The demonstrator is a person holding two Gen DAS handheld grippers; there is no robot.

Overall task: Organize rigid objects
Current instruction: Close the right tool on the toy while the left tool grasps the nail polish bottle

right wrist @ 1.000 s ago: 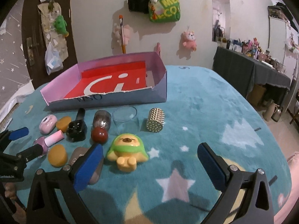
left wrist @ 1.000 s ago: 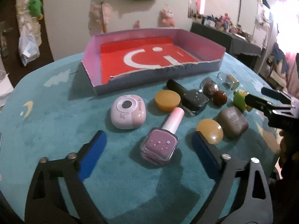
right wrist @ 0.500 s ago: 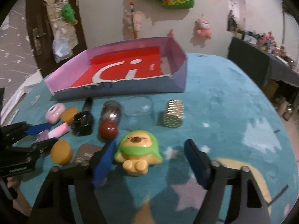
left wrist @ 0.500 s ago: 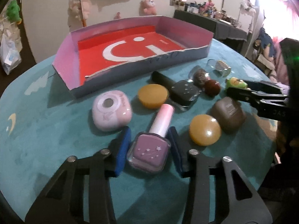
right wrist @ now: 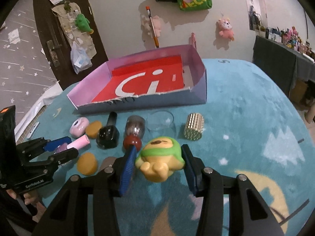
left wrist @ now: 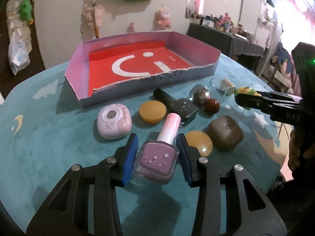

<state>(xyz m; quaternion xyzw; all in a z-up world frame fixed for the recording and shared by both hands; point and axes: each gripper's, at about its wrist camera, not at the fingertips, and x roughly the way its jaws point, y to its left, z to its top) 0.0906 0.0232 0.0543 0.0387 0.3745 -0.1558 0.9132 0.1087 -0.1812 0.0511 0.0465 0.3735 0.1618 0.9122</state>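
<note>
Blue pads of the left gripper (left wrist: 157, 155) are clenched on the purple polish bottle (left wrist: 157, 157), which lies on the teal mat (left wrist: 49, 147) with its pink cap pointing away from the tongs. The right gripper (right wrist: 159, 167) is closing around the green-hooded toy (right wrist: 160, 159); the toy sits between its pads, and full contact cannot be told. Beyond both tongs stands the open box (left wrist: 78, 74).

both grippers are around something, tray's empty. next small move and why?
Probably lift the left gripper straight up with the purple nail polish bottle: its pads already press the bottle's sides, while the right gripper is only now closing around the green and yellow toy. The red-floored tray behind the row holds nothing, and a lift first should clear its front wall.
</note>
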